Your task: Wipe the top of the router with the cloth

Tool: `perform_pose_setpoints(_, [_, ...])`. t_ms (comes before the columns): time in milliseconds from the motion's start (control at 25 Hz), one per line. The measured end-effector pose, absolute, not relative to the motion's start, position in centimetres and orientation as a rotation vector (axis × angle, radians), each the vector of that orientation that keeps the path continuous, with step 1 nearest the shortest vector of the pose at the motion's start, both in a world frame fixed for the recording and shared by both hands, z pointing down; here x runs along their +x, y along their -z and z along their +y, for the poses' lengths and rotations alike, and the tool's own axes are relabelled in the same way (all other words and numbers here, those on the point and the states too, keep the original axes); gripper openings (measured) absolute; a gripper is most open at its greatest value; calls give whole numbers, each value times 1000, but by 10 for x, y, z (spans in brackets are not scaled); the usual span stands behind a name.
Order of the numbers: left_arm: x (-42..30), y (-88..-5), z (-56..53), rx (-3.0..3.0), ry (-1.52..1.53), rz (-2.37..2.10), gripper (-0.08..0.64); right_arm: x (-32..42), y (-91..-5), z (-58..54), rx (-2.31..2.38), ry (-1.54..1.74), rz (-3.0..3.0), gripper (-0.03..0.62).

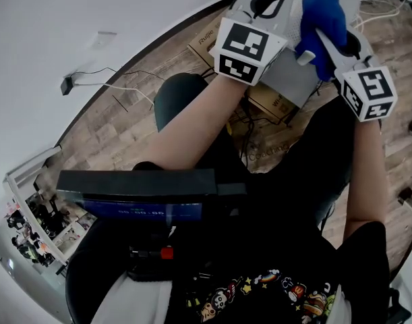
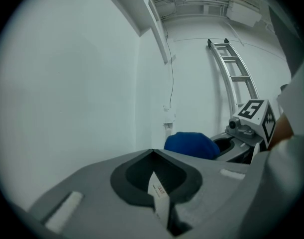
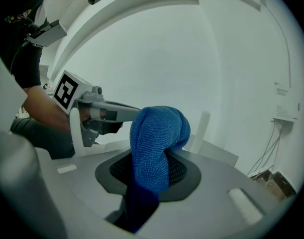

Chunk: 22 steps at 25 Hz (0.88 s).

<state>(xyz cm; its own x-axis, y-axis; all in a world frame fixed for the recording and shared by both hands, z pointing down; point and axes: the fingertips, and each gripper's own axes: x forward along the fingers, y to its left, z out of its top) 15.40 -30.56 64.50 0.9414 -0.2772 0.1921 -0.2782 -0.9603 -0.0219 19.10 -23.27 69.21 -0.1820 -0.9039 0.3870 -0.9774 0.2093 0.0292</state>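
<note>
No router shows in any view. I hold both grippers up in the air, close together, over the person's lap. The blue cloth (image 1: pixel 324 15) is bunched in my right gripper (image 1: pixel 327 42), which is shut on it. It rises as a thick fold (image 3: pixel 156 148) out of the gripper's (image 3: pixel 144 193) slot and hides the fingertips. My left gripper (image 1: pixel 270 5) is just left of it and looks shut, with a small white printed slip (image 2: pixel 159 195) sticking out of its slot. From the left gripper view, the cloth (image 2: pixel 191 144) and right gripper (image 2: pixel 244 133) sit just ahead.
Far below lies a wood floor with cardboard boxes (image 1: pixel 209 39), loose cables (image 1: pixel 118 86) and a dark round seat (image 1: pixel 179 93). A black device with a blue screen (image 1: pixel 135 194) sits at the person's chest. A ladder (image 2: pixel 236 78) leans against the white wall.
</note>
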Motion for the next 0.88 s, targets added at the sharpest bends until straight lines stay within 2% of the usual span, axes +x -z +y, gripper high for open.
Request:
perform_pose_setpoints(400, [135,-643,-304,3082,-297,-481,0,238,-682,-269,1827,-264,-2088,130])
perform_pose_setpoints(880, [87,-643,-327,3025,-249,-595,0,164,-663,-332,1663,-214,-2248,130])
